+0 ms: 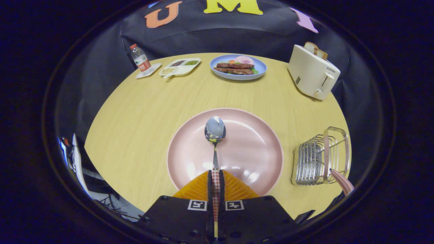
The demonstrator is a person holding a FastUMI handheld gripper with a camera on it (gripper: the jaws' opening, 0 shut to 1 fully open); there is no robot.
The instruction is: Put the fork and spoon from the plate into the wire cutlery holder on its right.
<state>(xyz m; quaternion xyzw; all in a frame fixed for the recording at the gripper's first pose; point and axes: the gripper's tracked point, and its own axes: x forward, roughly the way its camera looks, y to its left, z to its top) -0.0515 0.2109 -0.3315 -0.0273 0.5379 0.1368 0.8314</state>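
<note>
One piece, the fork point(342, 181), sits in the holder point(318, 157) already; my hand-held gripper point(216, 174) is clamped on the spoon point(215, 135) above the plate point(251, 149); it goes next.

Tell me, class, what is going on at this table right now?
A person's hand-held claw is shut on the checked handle of a spoon, whose bowl sits over the pink plate just ahead of the fingers. To the plate's right stands the wire cutlery holder, with a checked-handled utensil, presumably the fork, already sticking out of it. So the spoon is the piece not yet in the holder. Beyond the plate are a toaster, a plate of food, a divided dish and a bottle.
</note>
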